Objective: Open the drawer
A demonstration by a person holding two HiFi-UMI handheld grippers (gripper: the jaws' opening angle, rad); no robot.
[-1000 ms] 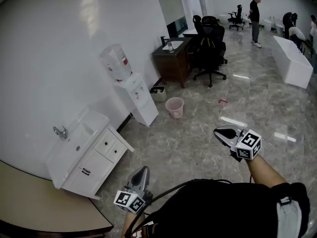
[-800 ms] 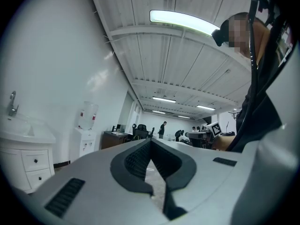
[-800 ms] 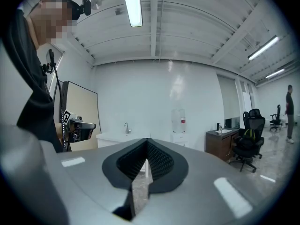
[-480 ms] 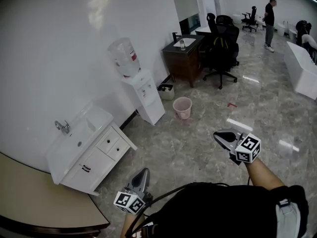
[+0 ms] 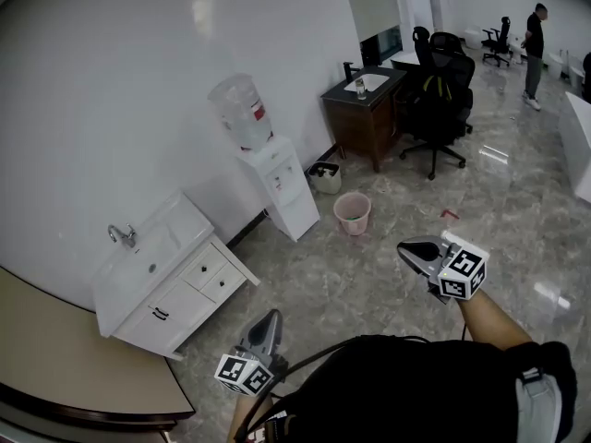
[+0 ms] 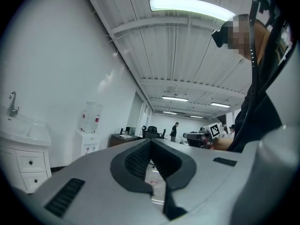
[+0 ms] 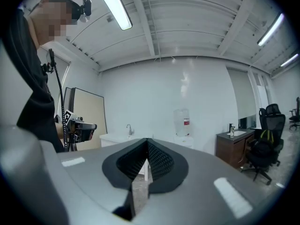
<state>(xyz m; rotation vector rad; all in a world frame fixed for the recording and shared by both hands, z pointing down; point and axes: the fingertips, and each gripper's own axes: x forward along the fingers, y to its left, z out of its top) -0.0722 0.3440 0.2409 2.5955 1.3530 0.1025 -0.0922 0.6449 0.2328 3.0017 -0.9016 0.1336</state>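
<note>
Water dispenser [image 5: 277,185] stands right of the vanity [image 5: 172,289], along the wall [image 5: 111,109].

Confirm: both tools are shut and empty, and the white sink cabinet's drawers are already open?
No. The head view shows the drawers of the white sink cabinet closed. The left tool and right tool are shut and empty, as you said.
</note>
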